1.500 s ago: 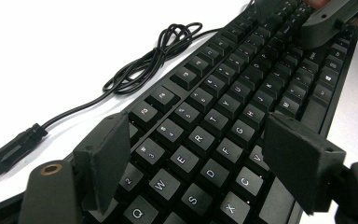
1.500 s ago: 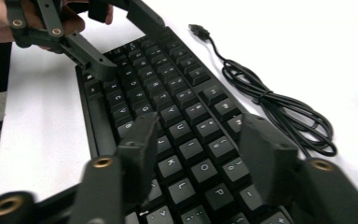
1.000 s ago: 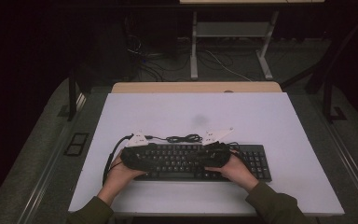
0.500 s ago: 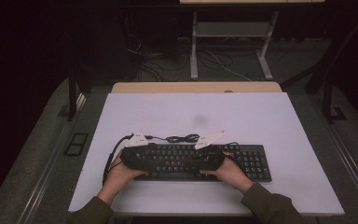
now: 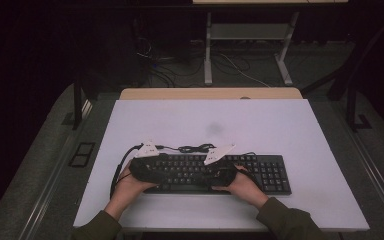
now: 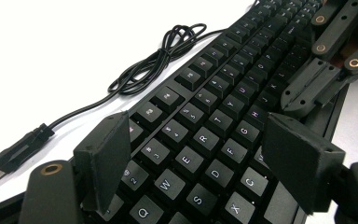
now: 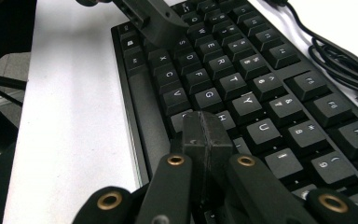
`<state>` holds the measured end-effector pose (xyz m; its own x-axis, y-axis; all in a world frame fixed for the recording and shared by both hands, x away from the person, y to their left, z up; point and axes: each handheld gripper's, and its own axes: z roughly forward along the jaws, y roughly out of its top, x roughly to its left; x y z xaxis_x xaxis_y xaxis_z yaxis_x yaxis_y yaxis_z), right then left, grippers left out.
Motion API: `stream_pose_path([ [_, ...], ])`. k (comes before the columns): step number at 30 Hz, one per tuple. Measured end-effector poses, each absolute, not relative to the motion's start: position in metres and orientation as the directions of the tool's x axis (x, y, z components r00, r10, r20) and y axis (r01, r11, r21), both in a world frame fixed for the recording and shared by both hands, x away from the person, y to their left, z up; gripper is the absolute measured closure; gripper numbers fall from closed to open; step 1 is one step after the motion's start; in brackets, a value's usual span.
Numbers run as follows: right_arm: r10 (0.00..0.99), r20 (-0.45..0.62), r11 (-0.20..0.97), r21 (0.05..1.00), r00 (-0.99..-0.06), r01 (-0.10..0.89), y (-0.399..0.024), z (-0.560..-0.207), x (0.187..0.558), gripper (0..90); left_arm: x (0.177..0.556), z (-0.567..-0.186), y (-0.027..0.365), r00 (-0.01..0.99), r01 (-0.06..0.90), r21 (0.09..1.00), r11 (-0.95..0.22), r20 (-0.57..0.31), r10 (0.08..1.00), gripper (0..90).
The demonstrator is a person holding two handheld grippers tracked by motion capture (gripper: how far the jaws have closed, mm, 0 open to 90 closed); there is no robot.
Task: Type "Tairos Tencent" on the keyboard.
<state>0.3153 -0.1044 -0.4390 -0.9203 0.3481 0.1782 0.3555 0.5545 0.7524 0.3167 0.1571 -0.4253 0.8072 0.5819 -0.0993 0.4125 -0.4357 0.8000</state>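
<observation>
Left hand-held gripper (image 6: 200,154) gapes apart; right hand-held gripper (image 7: 206,128) pinched closed.

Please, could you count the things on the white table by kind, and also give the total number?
Keyboard, black, with its attached cable: 1
Hand-held grippers over the keys: 2, the left gripper with jaws apart and the right gripper with jaws closed together
Total: 3
</observation>
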Motion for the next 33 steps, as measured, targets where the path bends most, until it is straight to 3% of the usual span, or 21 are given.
stream_pose_path([
  [20,0.361,0.177,0.534,0.765,-0.916,0.359,-0.109,-0.435,0.318,86.4,0.317,-0.425,0.157,0.806,0.414,0.799,-0.435,-0.099,0.584,23.7],
  [27,0.381,0.181,0.511,0.776,-0.907,0.370,-0.116,-0.431,0.320,75.8,0.317,-0.425,0.157,0.807,0.412,0.800,-0.437,-0.097,0.583,23.7],
  [33,0.399,0.182,0.490,0.786,-0.899,0.377,-0.124,-0.428,0.324,60.2,0.317,-0.425,0.157,0.807,0.412,0.800,-0.436,-0.099,0.582,23.7],
])
